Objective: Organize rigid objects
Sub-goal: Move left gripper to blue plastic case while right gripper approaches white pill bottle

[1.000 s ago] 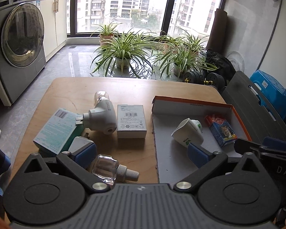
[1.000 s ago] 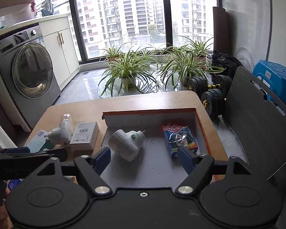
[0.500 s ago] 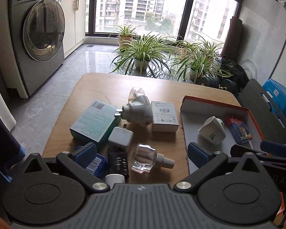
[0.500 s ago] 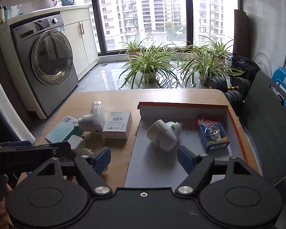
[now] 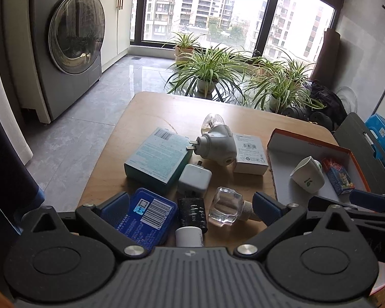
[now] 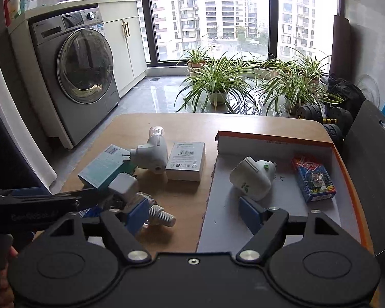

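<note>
Two grippers hover over a wooden surface [image 5: 151, 113] with nothing between their fingers. The left gripper [image 5: 191, 205] has its blue-padded fingers [image 5: 265, 206] spread wide above the near left clutter; the right gripper [image 6: 195, 213] also holds its fingers [image 6: 249, 211] well apart, over the near edge of the tray.

An orange-rimmed cardboard tray [image 5: 308, 142] sits on the right half of the surface. Inside it lie a white plug-in vaporizer with a green mark [image 6: 252, 178] and, to its right, a blue and red card box [image 6: 313, 177], the two apart from each other.

Left of the tray the loose things crowd together. A small white box [image 5: 249, 152] lies just beside the tray's left wall. A second white plug-in vaporizer with a clear bottle [image 5: 215, 142] touches that box on its left, its prongs pointing at a teal box [image 5: 157, 159]. Near the teal box's near right corner stands a white charger cube [image 5: 193, 181]. Nearer still, from left to right, lie a blue tin with a barcode [image 5: 146, 215], a black rectangular block [image 5: 192, 211] and a clear glass refill bottle with a ribbed cap [image 5: 227, 206] on its side. A white cylinder [image 5: 188, 236] pokes up at the very near edge, partly hidden by the left gripper's body.

Beyond the surface are a washing machine [image 6: 77, 74] on the left and potted spider plants [image 6: 218, 79] by the window.
</note>
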